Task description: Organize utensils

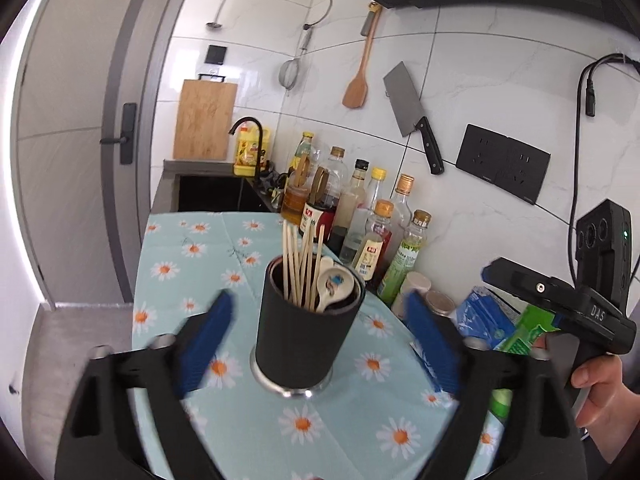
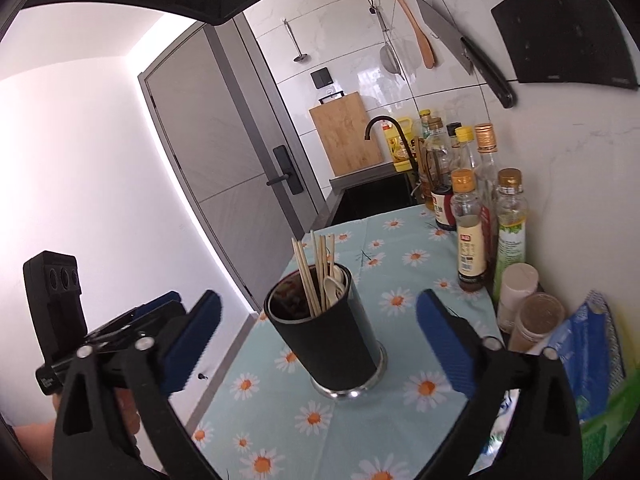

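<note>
Both the left gripper (image 1: 318,340) and the right gripper (image 2: 318,336) are held wide and empty, pads clear of the holder (image 1: 306,328) standing mid-bench on the daisy cloth (image 1: 248,432). Chopsticks (image 1: 300,264) and spoons (image 1: 334,284) are already seated inside. Any withdrawal is best made straight back, so the holder is not tipped toward the bottles (image 1: 376,224) along the far edge.

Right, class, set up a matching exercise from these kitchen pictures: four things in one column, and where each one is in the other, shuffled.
Things:
1. chopsticks
2. cleaver
3. cutting board
4. black holder

Places:
A. leaning on the wall behind the sink
B. standing on the daisy cloth
C. hanging on the tiled wall
D. upright inside the holder

Pairs: 1-D, 2-C, 3-A, 4-B
</note>
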Tool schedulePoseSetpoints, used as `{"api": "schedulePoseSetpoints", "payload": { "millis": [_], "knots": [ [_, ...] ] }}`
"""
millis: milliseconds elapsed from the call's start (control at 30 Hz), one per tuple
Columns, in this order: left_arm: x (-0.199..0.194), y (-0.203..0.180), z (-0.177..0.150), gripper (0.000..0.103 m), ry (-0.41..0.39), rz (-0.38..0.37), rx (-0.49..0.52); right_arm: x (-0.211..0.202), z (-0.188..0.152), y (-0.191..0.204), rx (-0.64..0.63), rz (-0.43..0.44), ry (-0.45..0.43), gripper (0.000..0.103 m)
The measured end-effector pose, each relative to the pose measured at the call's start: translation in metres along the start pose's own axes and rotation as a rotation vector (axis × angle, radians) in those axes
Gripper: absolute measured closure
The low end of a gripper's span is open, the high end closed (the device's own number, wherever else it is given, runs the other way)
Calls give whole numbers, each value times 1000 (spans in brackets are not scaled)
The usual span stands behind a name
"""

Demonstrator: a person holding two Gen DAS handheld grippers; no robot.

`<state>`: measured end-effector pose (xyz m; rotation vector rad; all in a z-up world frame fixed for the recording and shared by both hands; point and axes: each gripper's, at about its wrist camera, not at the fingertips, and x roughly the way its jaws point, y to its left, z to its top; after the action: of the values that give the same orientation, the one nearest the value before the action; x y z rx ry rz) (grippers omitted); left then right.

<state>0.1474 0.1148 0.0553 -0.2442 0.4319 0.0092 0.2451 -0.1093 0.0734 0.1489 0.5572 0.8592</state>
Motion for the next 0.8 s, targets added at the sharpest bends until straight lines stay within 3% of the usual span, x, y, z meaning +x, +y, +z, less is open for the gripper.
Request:
{"api": "schedulePoseSetpoints", "payload": {
  "millis": [300, 800],
  "knots": [
    [-40, -29, -44, 7, 60, 105, 43, -49, -30, 23, -192, -24, 13, 5],
    [-72, -68, -95, 7, 90, 187, -4, -72, -73, 10, -152, 33, 119, 5]
  ]
}}
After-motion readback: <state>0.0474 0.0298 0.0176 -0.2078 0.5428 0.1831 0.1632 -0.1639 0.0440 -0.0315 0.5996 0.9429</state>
